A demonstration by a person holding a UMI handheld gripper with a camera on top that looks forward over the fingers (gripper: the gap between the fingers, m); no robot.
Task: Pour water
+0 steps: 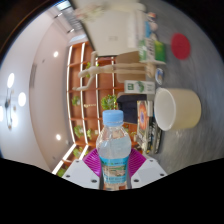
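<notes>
Water bottle held in the gripper, tilted toward a mug.

The clear plastic water bottle with a blue cap and pale blue label [115, 150] sits clamped between the gripper's [117, 172] magenta pads [93, 160]. Just beyond it, to the right, a cream ceramic mug [178, 109] stands on the wooden tabletop [137, 120]. Wooden shelves [90, 85] lie farther off.
</notes>
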